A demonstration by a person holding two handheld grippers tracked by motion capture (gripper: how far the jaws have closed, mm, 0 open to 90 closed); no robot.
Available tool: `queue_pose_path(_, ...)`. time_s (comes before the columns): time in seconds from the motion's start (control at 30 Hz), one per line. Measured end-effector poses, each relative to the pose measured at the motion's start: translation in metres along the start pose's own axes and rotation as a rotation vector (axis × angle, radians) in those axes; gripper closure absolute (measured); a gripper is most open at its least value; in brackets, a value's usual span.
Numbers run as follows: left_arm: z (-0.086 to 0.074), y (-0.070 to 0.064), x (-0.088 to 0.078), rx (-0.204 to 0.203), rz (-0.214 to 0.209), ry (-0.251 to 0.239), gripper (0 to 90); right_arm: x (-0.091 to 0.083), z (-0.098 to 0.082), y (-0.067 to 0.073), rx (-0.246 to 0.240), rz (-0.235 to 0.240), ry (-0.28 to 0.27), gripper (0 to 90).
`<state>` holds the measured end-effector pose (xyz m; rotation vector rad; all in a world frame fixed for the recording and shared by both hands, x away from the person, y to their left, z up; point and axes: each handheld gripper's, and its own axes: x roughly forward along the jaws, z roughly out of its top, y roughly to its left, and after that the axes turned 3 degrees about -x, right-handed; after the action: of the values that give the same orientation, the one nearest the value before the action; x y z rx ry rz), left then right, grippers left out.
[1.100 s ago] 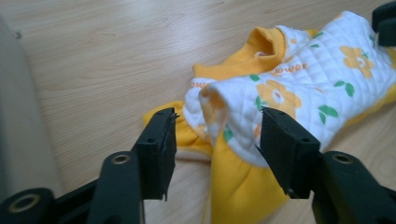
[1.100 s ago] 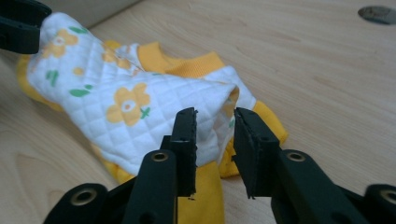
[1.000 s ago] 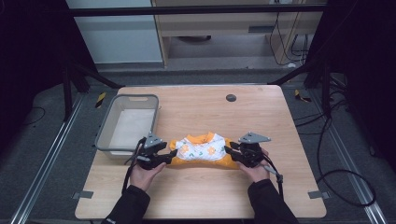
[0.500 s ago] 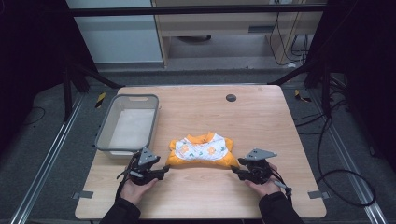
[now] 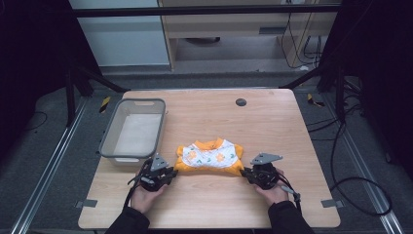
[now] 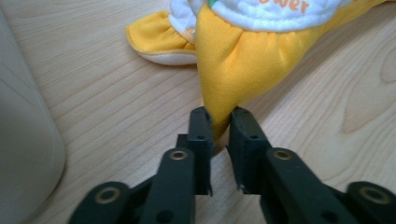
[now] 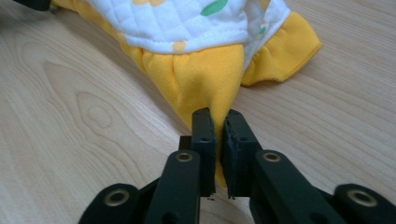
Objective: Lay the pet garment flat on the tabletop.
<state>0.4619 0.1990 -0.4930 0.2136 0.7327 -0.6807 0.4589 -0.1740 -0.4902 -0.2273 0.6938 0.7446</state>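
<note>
Pinching the garment (image 5: 210, 157) now, both tools just closed.

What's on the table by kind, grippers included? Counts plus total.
Garment, orange and white: 1
Grey basket: 1
Grippers: 2, left gripper and right gripper, each shut on an orange corner of the garment
Total: 4

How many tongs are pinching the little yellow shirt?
2. The left tongs pinch the near left corner of the yellow shirt, close to the grey tub. The right tongs pinch its near right corner.
</note>
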Motion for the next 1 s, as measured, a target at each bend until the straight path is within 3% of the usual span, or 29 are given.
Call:
queue_pose_path(0.23, 0.006, -0.001, -0.013, -0.005, -0.029, -0.030, 86.3, -0.012, 0.006, 0.003, 0.000, 0.028, -0.033, 86.3)
queue_pose_path(0.27, 0.009, -0.002, -0.025, -0.029, -0.060, -0.065, 86.4, -0.017, 0.007, 0.004, 0.000, 0.035, -0.048, 86.3)
queue_pose_path(0.33, 0.011, -0.004, -0.032, -0.025, -0.069, -0.081, 86.4, -0.028, 0.010, 0.007, -0.002, 0.053, -0.075, 86.3)
queue_pose_path(0.43, 0.012, -0.014, -0.059, -0.022, -0.133, -0.126, 86.3, -0.044, 0.011, 0.014, -0.004, 0.086, -0.104, 86.3)
queue_pose_path(0.57, 0.007, -0.021, -0.073, -0.030, -0.174, -0.132, 86.2, -0.055, 0.008, 0.021, 0.005, 0.137, -0.087, 86.2)
queue_pose_path(0.63, 0.000, -0.027, -0.077, -0.035, -0.186, -0.098, 86.1, -0.063, 0.002, 0.028, 0.001, 0.170, -0.068, 86.2)
queue_pose_path(0.67, 0.000, -0.027, -0.077, -0.035, -0.186, -0.098, 86.1, -0.065, -0.001, 0.029, 0.006, 0.174, -0.062, 86.1)
queue_pose_path(0.77, -0.012, -0.031, -0.066, -0.050, -0.167, -0.019, 85.5, -0.067, -0.010, 0.030, 0.024, 0.176, -0.043, 85.4)
queue_pose_path(0.9, -0.019, -0.029, -0.047, -0.025, -0.097, 0.037, 79.5, -0.054, -0.019, 0.026, 0.030, 0.104, -0.011, 78.4)
queue_pose_path(0.97, -0.020, -0.028, -0.043, -0.025, -0.088, 0.049, 75.0, -0.045, -0.021, 0.024, 0.019, 0.075, 0.023, 76.3)
queue_pose_path(1.0, -0.022, -0.027, -0.036, -0.018, -0.047, 0.052, 69.4, -0.041, -0.023, 0.023, 0.018, 0.066, 0.030, 73.6)
